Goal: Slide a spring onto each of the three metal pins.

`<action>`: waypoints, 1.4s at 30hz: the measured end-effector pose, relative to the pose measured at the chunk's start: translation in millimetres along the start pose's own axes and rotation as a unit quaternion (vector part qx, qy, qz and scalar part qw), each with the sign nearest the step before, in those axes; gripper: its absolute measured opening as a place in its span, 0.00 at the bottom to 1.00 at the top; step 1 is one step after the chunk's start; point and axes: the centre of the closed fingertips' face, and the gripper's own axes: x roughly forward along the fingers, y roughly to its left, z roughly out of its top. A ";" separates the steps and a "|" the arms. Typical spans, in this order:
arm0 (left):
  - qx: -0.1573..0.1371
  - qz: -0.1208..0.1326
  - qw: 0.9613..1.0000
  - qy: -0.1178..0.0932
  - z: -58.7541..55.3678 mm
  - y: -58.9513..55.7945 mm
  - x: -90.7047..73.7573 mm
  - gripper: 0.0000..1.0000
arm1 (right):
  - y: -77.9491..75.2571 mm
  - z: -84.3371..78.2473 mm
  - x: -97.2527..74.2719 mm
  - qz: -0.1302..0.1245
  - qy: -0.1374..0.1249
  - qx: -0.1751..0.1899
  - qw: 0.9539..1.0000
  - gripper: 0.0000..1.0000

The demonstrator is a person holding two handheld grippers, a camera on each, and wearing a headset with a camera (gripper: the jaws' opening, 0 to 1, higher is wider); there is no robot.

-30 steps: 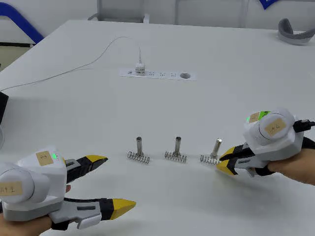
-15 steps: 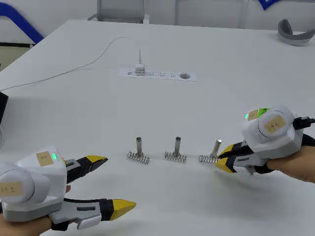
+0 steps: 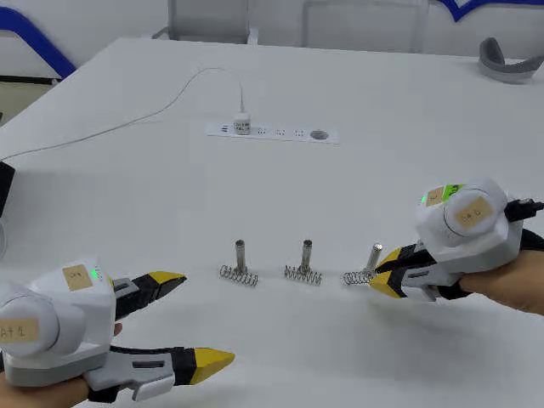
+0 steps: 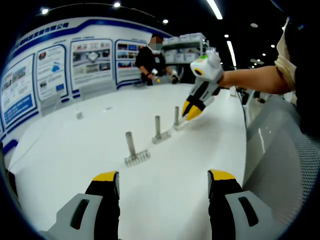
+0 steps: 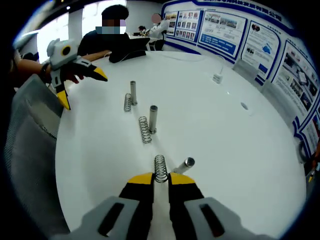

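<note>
A white, smooth tabletop point(image 3: 127, 187) seen from above and in front, with a row of three small metal pins at its middle and a coil spring lying at the foot of each.

At the lower left, the left gripper point(image 3: 191, 319) hovers low over the tabletop. Its black fingers point(image 3: 161, 278) with yellow tips are spread wide apart and hold nothing. It is well apart from the row.

Next comes the left pin point(image 3: 240, 252), a short, dull-grey cylinder standing upright, with the left spring point(image 3: 238, 274) lying on its side just in front of it. The spring is thin bright wire in open coils. The middle pin point(image 3: 306, 252) and middle spring point(image 3: 303, 274) lie the same way. No pin carries a spring yet.

The right pin point(image 3: 374, 254) leans rather than standing straight. The right spring point(image 3: 357, 277) lies in front of it, its long axis flat along the tabletop and running leftward from the right gripper point(image 3: 380, 274). In the right gripper view its near end sits between the yellow tips, which are drawn close together and seem to pinch it, though the contact itself is too small to be sure of. The pin's top lies just beside the fingers, to one side of the spring.

This gripper is the nearer by far. The spring would have to be lifted and stood on end over the leaning pin, its hollow lined up with the tip.

Further back lie a white power strip point(image 3: 272, 132) and its cable point(image 3: 170, 98).
</note>
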 end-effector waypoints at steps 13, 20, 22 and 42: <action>0.000 -0.002 1.000 -0.001 0.1 -0.9 0.3 0.73 | 0.8 5.5 -3.4 -0.001 -0.001 -0.004 1.000 0.12; 0.000 -0.001 1.000 -0.001 0.0 -0.8 0.2 0.73 | 0.6 7.3 -4.6 -0.001 -0.001 -0.005 1.000 0.12; 0.000 -0.001 1.000 -0.002 0.1 -0.7 0.0 0.73 | 1.0 7.8 -4.7 -0.001 -0.001 -0.005 1.000 0.12; -0.001 0.000 1.000 -0.001 -0.8 -0.5 -0.5 0.73 | 2.8 10.6 -7.2 0.002 0.002 -0.004 1.000 0.12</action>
